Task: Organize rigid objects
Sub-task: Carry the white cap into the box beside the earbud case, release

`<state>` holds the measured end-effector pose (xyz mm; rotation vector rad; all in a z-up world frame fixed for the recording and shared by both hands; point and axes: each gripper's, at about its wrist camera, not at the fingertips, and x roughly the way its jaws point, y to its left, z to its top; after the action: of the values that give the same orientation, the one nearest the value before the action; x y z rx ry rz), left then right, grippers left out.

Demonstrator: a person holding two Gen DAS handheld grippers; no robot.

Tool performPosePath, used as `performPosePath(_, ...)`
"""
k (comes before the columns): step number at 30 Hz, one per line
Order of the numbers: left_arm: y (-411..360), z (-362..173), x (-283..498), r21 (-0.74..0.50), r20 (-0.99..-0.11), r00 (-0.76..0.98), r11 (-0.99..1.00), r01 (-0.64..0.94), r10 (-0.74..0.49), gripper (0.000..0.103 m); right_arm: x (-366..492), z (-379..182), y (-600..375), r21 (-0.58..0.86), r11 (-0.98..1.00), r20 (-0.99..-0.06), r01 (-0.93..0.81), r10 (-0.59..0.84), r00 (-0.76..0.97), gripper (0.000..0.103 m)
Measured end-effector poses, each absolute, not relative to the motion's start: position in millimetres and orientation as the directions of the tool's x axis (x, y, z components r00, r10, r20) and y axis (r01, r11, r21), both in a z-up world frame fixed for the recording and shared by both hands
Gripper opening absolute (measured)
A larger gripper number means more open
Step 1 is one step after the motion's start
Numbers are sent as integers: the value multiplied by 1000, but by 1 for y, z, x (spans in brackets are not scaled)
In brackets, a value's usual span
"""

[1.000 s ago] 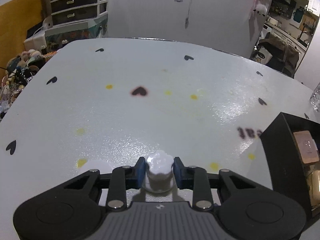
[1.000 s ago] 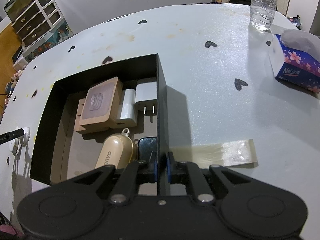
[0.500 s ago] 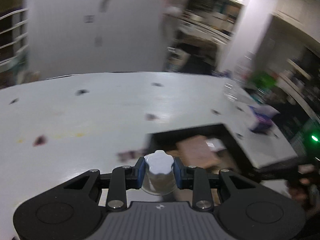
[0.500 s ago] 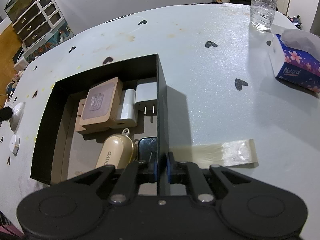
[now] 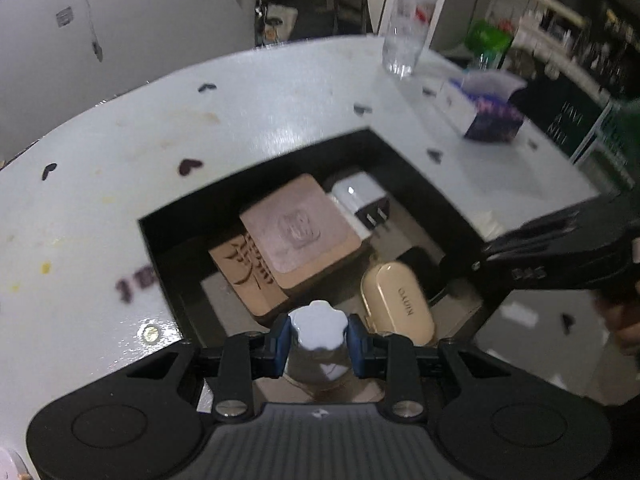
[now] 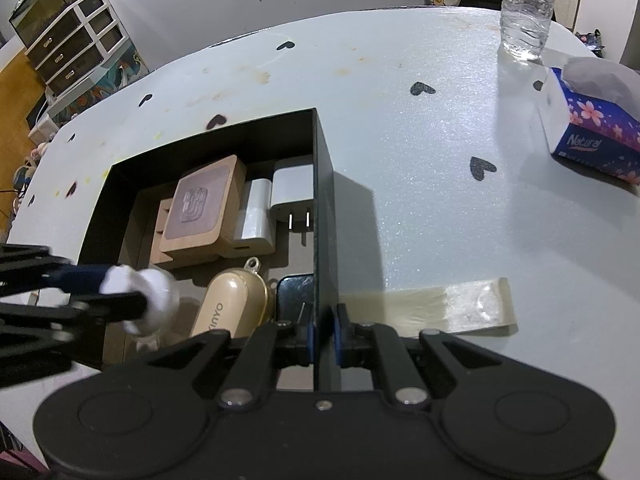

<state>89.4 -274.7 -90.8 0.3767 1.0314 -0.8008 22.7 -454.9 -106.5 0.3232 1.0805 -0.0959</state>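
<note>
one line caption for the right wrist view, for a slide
Right gripper pinches the black box wall while the left gripper brings a white knob over it.

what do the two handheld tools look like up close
Both tools match: the left tool and right tool have matte black linkage arms with silver screw heads, round black discs at the outer corners, and blue pads on the fingertips. The left one shows a grey ribbed centre plate.

Lived-in home, drawer unit [image 6: 76, 46], tissue box [image 6: 592, 128], water bottle [image 6: 526, 4]
</note>
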Motion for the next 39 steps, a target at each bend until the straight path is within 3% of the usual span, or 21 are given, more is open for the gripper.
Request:
performPosePath(19, -283, -112, 100, -167, -840, 285, 719, 674, -462, 32, 23, -106, -454, 212, 949, -878, 232, 81, 471, 10)
performPosePath(21, -282, -113, 99, -173, -844, 274, 717, 675, -462, 38, 23, -106, -454, 212, 949, -878, 232, 81, 471, 10)
performPosePath(26, -278, -112, 96, -184, -843, 267, 717, 672, -466, 40, 23, -106, -454, 212, 949, -878, 232, 81, 471, 10)
performPosePath(29, -277, -106, 93, -182, -841, 270, 715, 675, -469, 47, 23, -106, -454, 212, 949, -878, 232, 81, 471, 10)
performPosePath(33, -273, -92, 87, -190, -830, 275, 710, 678, -485, 77, 23, -106, -454, 212, 949, -878, 232, 81, 471, 10)
performPosePath(39, -264, -69, 79, -186, -808, 304, 709, 680, -504, 88, 23, -106, -454, 212, 949, -878, 232, 81, 471, 10)
